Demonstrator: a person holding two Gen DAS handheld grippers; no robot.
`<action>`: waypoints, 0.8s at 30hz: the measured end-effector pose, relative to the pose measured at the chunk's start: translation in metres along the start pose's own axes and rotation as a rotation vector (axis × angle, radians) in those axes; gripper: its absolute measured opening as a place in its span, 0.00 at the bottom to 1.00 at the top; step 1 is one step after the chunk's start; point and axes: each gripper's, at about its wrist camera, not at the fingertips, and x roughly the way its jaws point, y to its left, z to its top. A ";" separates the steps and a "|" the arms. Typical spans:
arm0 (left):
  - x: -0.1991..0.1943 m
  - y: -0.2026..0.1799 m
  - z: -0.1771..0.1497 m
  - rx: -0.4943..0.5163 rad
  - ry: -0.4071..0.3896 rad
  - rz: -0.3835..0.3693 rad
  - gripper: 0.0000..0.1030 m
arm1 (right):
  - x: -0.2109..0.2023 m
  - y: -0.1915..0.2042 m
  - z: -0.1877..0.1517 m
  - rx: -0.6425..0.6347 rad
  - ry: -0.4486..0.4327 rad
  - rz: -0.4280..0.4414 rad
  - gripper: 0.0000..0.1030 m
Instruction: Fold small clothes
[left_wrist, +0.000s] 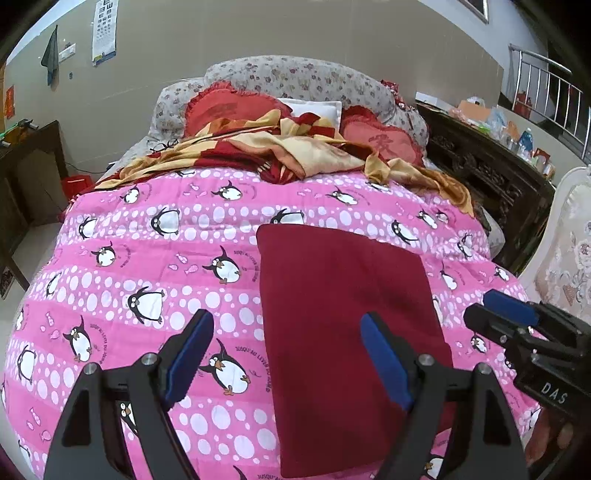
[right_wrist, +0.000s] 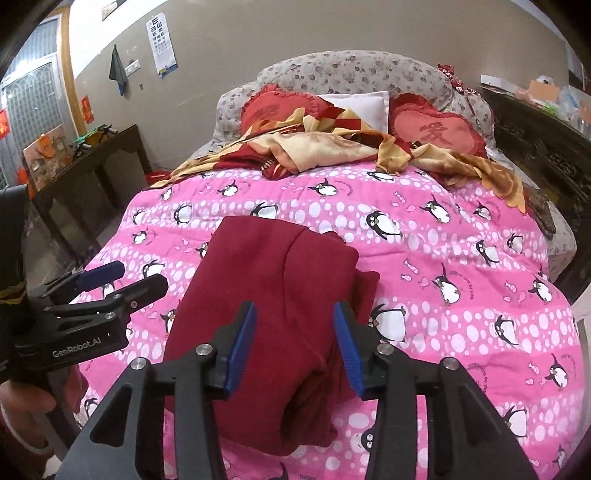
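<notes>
A pink penguin-print quilt (left_wrist: 147, 258) covers the bed beneath both grippers, with a rumpled red-and-gold blanket (right_wrist: 332, 147) beyond. The folded dark red garment (right_wrist: 266, 295) lies just ahead of the right gripper (right_wrist: 295, 343), jaws apart above it; the left gripper (left_wrist: 284, 354) hovers wide, empty.

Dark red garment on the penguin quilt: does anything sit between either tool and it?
Nothing visible does. The dark red garment lies folded on the pink quilt; the right tool hovers open above it, the left tool open beside it.
</notes>
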 end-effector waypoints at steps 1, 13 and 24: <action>-0.001 0.000 0.000 0.000 0.000 0.002 0.83 | 0.000 0.000 0.000 0.001 -0.001 -0.001 0.59; -0.005 -0.004 -0.002 0.014 -0.007 0.010 0.83 | 0.002 -0.003 -0.003 0.030 0.013 0.007 0.60; 0.000 -0.006 -0.001 0.029 0.003 0.007 0.83 | 0.008 -0.001 -0.004 0.026 0.026 0.016 0.60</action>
